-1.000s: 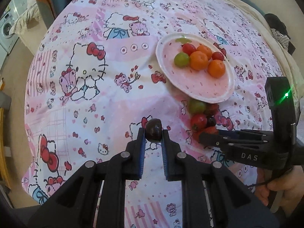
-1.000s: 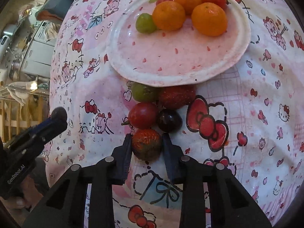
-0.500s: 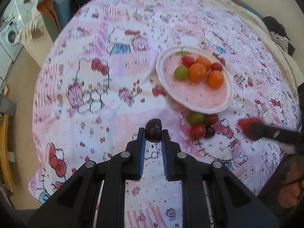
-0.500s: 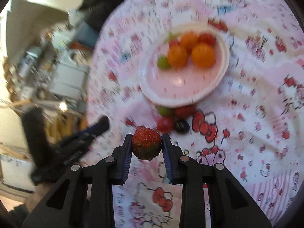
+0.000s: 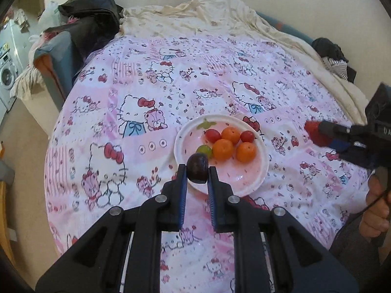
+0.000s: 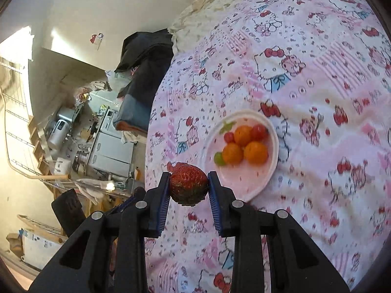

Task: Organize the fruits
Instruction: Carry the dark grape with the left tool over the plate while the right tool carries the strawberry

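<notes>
A plate [image 5: 261, 171] sits on a bed [image 5: 122, 171], right of centre in the left wrist view. On the plate, three oranges [image 5: 222, 149] cluster in the middle, two tomatoes [image 5: 212, 134] lie toward its far side, and a grape [image 5: 204, 149] lies at its left. A plum [image 5: 197, 168] is held in the left gripper [image 5: 197, 171] over the plate's near left rim. A strawberry [image 6: 187, 185] is held in the right gripper [image 6: 188, 185], lower left of the plate in the right wrist view.
</notes>
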A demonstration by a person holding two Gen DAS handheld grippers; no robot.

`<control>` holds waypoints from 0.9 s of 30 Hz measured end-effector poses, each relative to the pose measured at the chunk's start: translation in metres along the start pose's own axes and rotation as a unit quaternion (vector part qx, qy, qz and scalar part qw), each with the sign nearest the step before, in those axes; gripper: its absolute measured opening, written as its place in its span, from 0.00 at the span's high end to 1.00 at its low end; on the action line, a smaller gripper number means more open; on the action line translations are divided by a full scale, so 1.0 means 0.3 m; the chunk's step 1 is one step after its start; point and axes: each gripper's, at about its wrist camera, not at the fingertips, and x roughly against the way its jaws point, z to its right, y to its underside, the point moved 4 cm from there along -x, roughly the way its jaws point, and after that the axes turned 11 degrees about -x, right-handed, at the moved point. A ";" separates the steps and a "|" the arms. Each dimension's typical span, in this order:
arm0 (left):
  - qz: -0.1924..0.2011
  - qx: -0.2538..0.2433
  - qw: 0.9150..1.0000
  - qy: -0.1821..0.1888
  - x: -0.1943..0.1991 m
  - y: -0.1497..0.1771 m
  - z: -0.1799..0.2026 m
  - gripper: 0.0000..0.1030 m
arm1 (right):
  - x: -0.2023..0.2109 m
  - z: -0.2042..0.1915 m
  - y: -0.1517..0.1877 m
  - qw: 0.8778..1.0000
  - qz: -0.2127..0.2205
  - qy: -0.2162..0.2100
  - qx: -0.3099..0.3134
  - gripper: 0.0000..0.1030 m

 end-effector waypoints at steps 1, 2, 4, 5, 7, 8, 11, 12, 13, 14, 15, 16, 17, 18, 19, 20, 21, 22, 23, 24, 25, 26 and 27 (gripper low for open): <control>-0.003 -0.009 1.000 -0.003 -0.022 -0.014 0.005 0.87 | -0.011 0.000 -0.020 1.000 0.000 0.004 0.002 0.69; -0.006 -0.015 1.000 -0.005 -0.037 -0.021 0.008 0.87 | -0.023 0.000 -0.037 1.000 -0.001 0.010 0.005 0.69; -0.012 -0.028 0.999 -0.009 -0.080 -0.038 0.016 0.87 | -0.049 0.012 -0.058 1.000 -0.007 0.022 0.009 0.69; -0.015 -0.031 0.999 -0.009 -0.093 -0.039 0.017 0.87 | -0.074 0.020 -0.071 0.999 -0.013 0.032 0.012 0.69; -0.025 -0.038 0.999 -0.008 -0.145 -0.052 0.025 0.87 | -0.124 0.038 -0.083 0.998 -0.027 0.049 0.017 0.69; -0.030 -0.042 0.999 -0.008 -0.170 -0.055 0.030 0.87 | -0.162 0.054 -0.084 0.997 -0.042 0.056 0.016 0.69; -0.047 -0.051 0.998 -0.004 -0.245 -0.056 0.051 0.87 | -0.262 0.107 -0.065 0.994 -0.080 0.072 0.002 0.69; -0.052 -0.055 0.997 -0.005 -0.267 -0.054 0.057 0.87 | -0.288 0.119 -0.055 0.993 -0.089 0.081 0.003 0.69; -0.056 -0.059 0.997 -0.005 -0.292 -0.050 0.063 0.87 | -0.319 0.137 -0.044 0.991 -0.099 0.093 0.004 0.69; -0.061 -0.064 0.996 -0.006 -0.316 -0.045 0.068 0.87 | -0.342 0.150 -0.035 0.989 -0.107 0.102 0.003 0.69; -0.064 -0.066 0.996 -0.007 -0.328 -0.043 0.070 0.87 | -0.361 0.156 -0.026 0.987 -0.115 0.109 0.006 0.69; -0.069 -0.068 0.995 -0.008 -0.348 -0.036 0.072 0.87 | -0.374 0.157 -0.019 0.986 -0.119 0.115 0.012 0.69; -0.074 -0.068 0.995 -0.007 -0.364 -0.028 0.072 0.87 | -0.388 0.157 -0.011 0.985 -0.121 0.124 0.023 0.69; -0.078 -0.065 0.995 -0.008 -0.378 -0.018 0.069 0.87 | -0.399 0.157 -0.006 0.983 -0.123 0.132 0.032 0.69; -0.082 -0.063 0.995 -0.009 -0.388 -0.010 0.065 0.87 | -0.407 0.158 -0.002 0.982 -0.124 0.137 0.037 0.69; -0.087 -0.061 0.994 -0.011 -0.400 -0.004 0.062 0.87 | -0.413 0.161 0.000 0.981 -0.123 0.144 0.040 0.69; -0.091 -0.058 0.994 -0.012 -0.410 0.004 0.058 0.87 | -0.414 0.163 0.001 0.981 -0.122 0.148 0.043 0.69; -0.095 -0.055 0.994 -0.011 -0.421 0.013 0.054 0.87 | -0.417 0.165 0.003 0.980 -0.121 0.152 0.045 0.69; -0.096 -0.054 0.994 -0.010 -0.426 0.016 0.052 0.87 | -0.416 0.167 0.002 0.979 -0.120 0.155 0.047 0.69; -0.099 -0.053 0.994 -0.008 -0.434 0.023 0.053 0.87 | -0.416 0.169 0.003 0.979 -0.119 0.159 0.049 0.69; -0.100 -0.053 0.994 -0.007 -0.438 0.028 0.054 0.87 | -0.417 0.171 0.003 0.979 -0.119 0.161 0.049 0.69; -0.101 -0.052 0.994 -0.007 -0.441 0.030 0.054 0.87 | -0.418 0.175 0.003 0.978 -0.120 0.162 0.047 0.69; -0.104 -0.051 0.993 -0.007 -0.447 0.035 0.055 0.87 | -0.423 0.179 0.003 0.978 -0.123 0.162 0.045 0.69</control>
